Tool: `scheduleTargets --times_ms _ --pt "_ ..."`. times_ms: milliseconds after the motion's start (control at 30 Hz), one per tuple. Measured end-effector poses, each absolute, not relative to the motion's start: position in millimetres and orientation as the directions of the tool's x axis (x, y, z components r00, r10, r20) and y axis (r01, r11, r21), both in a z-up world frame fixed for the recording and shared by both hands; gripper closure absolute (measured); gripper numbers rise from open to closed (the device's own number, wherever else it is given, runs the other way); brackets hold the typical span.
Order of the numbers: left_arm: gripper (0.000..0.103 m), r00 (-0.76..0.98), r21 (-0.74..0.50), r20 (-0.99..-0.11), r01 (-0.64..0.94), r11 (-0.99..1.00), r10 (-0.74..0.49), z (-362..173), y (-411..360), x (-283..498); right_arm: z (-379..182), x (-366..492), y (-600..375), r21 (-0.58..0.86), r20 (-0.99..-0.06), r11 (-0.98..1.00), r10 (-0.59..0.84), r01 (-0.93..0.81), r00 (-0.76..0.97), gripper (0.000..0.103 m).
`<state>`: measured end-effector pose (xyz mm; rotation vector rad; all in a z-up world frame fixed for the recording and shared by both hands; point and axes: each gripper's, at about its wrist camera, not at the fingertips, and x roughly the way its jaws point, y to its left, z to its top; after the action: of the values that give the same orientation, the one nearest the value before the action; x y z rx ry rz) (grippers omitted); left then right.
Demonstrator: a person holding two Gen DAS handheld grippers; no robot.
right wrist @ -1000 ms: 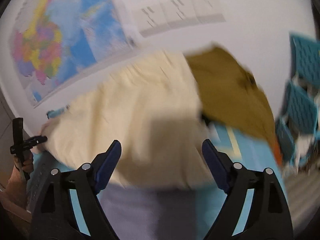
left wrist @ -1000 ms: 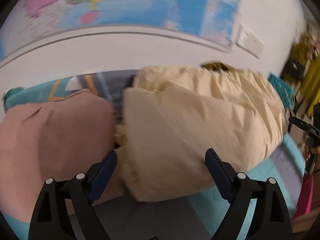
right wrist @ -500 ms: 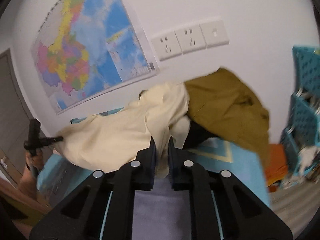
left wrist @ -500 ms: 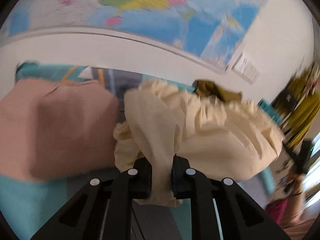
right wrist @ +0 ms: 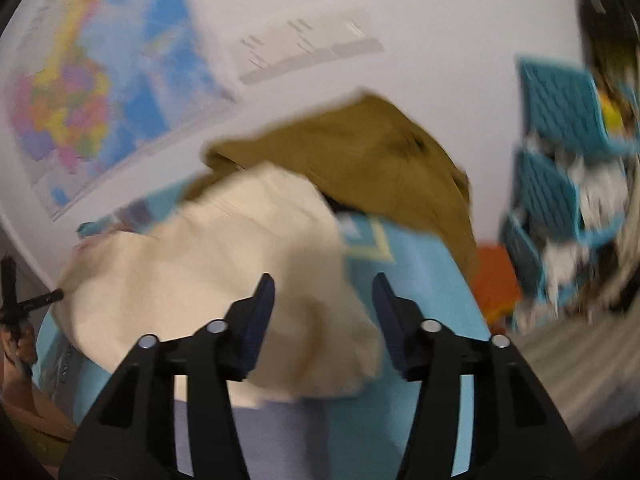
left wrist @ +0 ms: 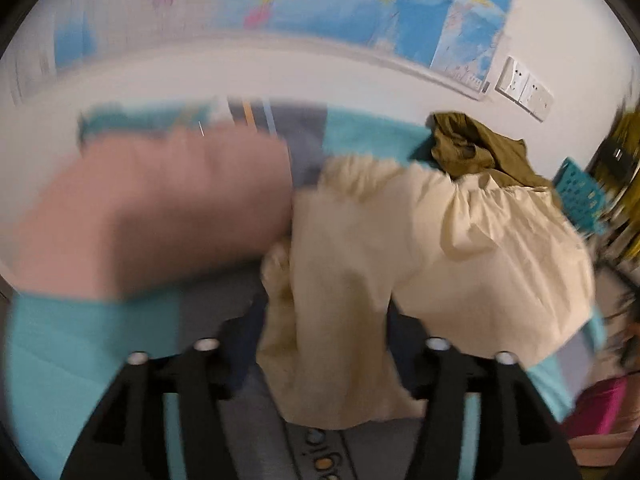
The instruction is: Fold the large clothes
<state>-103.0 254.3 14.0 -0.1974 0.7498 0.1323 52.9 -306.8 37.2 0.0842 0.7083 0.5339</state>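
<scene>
A cream garment [left wrist: 420, 256] lies crumpled on the blue and grey mat [left wrist: 80, 352]; it also shows in the right wrist view [right wrist: 208, 276]. My left gripper [left wrist: 326, 344] is open, and a fold of the cream cloth lies between its jaws. My right gripper [right wrist: 324, 320] is open over the cream garment's near edge, holding nothing. A folded pink garment [left wrist: 160, 208] lies to the left of the cream one. An olive-brown garment [right wrist: 360, 160] lies heaped behind the cream one, also in the left wrist view [left wrist: 476, 152].
The mat [right wrist: 408, 272] runs to a white wall with a world map [right wrist: 100, 92] and sockets [left wrist: 524, 88]. Teal baskets [right wrist: 560, 148] stand at the right with an orange item [right wrist: 496, 280] beside them. The left gripper shows at the far left [right wrist: 16, 300].
Both grippers were shut on the cream garment half a second ago and are open now. The cloth has dropped onto the mat. Both views are blurred by motion.
</scene>
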Motion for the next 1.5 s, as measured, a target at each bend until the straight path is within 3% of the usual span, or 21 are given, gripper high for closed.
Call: scheduleTargets --times_ms 133,300,367,400,433,467,500,567,700,867,900,933,967,1033,1067,1200,1267,1367,1433,1500 --pt "0.032 0.781 -0.106 -0.624 -0.118 0.987 0.026 34 237 -96 40 48 -264 0.209 -0.591 0.796 0.565 -0.568 0.576 0.041" --pt "0.031 0.739 -0.041 -0.673 -0.045 0.998 0.005 18 206 -65 5 62 -212 0.197 -0.647 0.728 0.600 -0.657 0.470 0.033" --pt "0.031 0.713 -0.025 -0.701 -0.019 1.000 -0.004 3 196 -49 -5 69 -196 0.127 -0.672 0.739 0.555 -0.661 0.491 0.044" --pt "0.033 0.703 -0.011 -0.711 -0.026 1.000 0.011 -3 194 -46 -11 75 -191 0.128 -0.689 0.738 0.546 -0.662 0.476 0.064" --pt "0.041 0.684 0.014 -0.728 -0.044 0.999 0.040 -10 192 -36 -15 81 -188 0.150 -0.696 0.735 0.554 -0.661 0.458 0.079" --pt "0.051 0.677 0.029 -0.734 -0.055 0.998 0.058 -15 192 -32 -16 86 -187 0.165 -0.695 0.736 0.559 -0.657 0.452 0.084" --pt "0.056 0.673 0.042 -0.736 -0.067 0.997 0.077 -17 193 -28 -13 89 -187 0.176 -0.682 0.727 0.576 -0.664 0.450 0.095" --pt "0.074 0.668 0.058 -0.737 -0.093 0.994 0.106 -18 197 -18 -5 94 -188 0.195 -0.658 0.727 0.595 -0.659 0.462 0.099" --pt "0.084 0.680 0.021 -0.726 -0.127 0.992 0.102 -9 209 -2 25 101 -191 0.212 -0.547 0.738 0.633 -0.640 0.548 0.101" --pt "0.075 0.675 0.043 -0.722 -0.172 0.984 0.149 -24 219 11 -32 127 -176 0.251 -0.703 0.760 0.569 -0.599 0.427 0.101" --pt "0.075 0.680 0.039 -0.720 -0.163 0.986 0.141 -24 219 10 -34 126 -180 0.273 -0.694 0.761 0.579 -0.589 0.427 0.100" --pt "0.071 0.683 0.039 -0.718 -0.157 0.987 0.137 -24 218 8 -31 125 -182 0.278 -0.689 0.762 0.583 -0.585 0.431 0.092" --pt "0.063 0.687 0.031 -0.716 -0.148 0.988 0.125 -22 218 5 -28 123 -183 0.274 -0.685 0.766 0.580 -0.581 0.441 0.087" --pt "0.049 0.696 0.005 -0.712 -0.125 0.992 0.091 -18 218 0 -14 116 -188 0.271 -0.660 0.766 0.589 -0.582 0.467 0.062" --pt "0.045 0.712 -0.005 -0.698 -0.113 0.994 0.078 -14 216 -6 -8 111 -189 0.279 -0.642 0.759 0.603 -0.588 0.473 0.056" --pt "0.040 0.753 0.002 -0.656 -0.076 0.997 0.058 -2 207 -22 10 99 -188 0.247 -0.604 0.752 0.613 -0.612 0.509 0.054" --pt "0.033 0.757 -0.010 -0.653 -0.051 0.999 0.032 -1 203 -23 12 93 -173 0.219 -0.600 0.726 0.627 -0.652 0.497 0.054" --pt "0.033 0.725 0.016 -0.687 -0.057 0.998 0.052 -12 197 -11 -3 102 -141 0.171 -0.659 0.722 0.589 -0.670 0.467 0.059" --pt "0.031 0.705 0.034 -0.705 -0.074 0.997 0.077 -20 199 -2 -18 113 -131 0.097 -0.706 0.770 0.500 -0.630 0.502 0.092" --pt "0.030 0.688 0.048 -0.719 -0.093 0.995 0.099 -25 200 3 -33 129 -127 0.107 -0.737 0.791 0.470 -0.603 0.486 0.103"
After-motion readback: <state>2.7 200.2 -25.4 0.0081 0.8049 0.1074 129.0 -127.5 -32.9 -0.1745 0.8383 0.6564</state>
